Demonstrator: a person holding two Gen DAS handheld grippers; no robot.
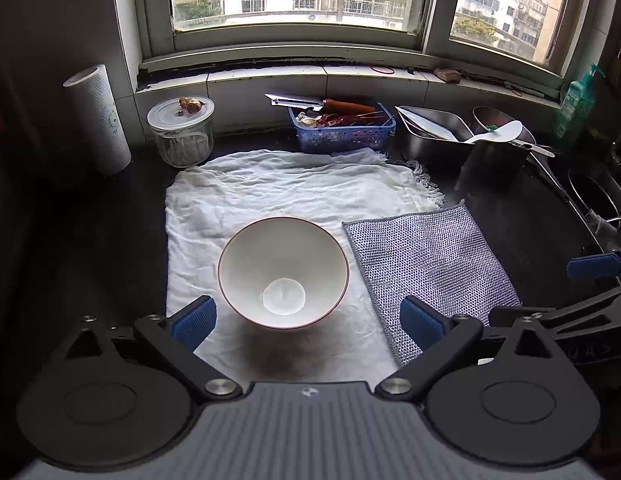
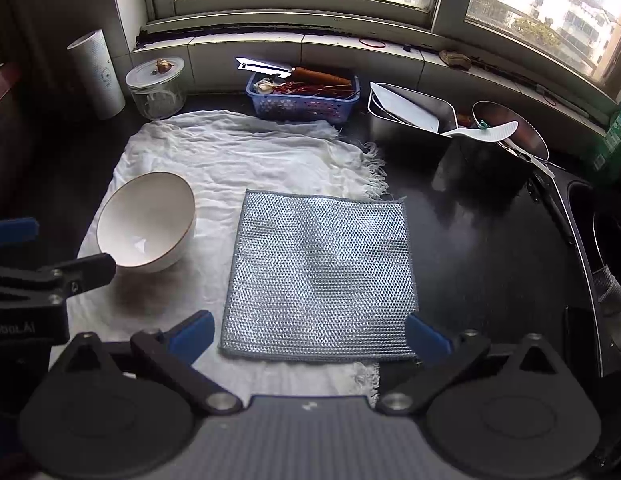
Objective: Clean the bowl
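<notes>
Counts, left to right: one paper towel roll, one lidded glass jar, one white cloth, one white bowl, one blue basket, one silver mesh scouring cloth, two steel containers, one green soap bottle.
Bowl: upright on the white cloth, on the dark table, just left of the scouring cloth, not touching it.
Scouring cloth: flat, left part over the white cloth, right part on the table.
Left gripper: jaws spread fully wide, holding nothing, above the near rim of the bowl, no contact visible.
Right gripper: jaws spread fully wide, empty, either side of the scouring cloth's near edge; contact hard to judge.
Hidden or unclear: basket contents tangled; sink at far right cut off; soap bottle cut off in right wrist view.
</notes>
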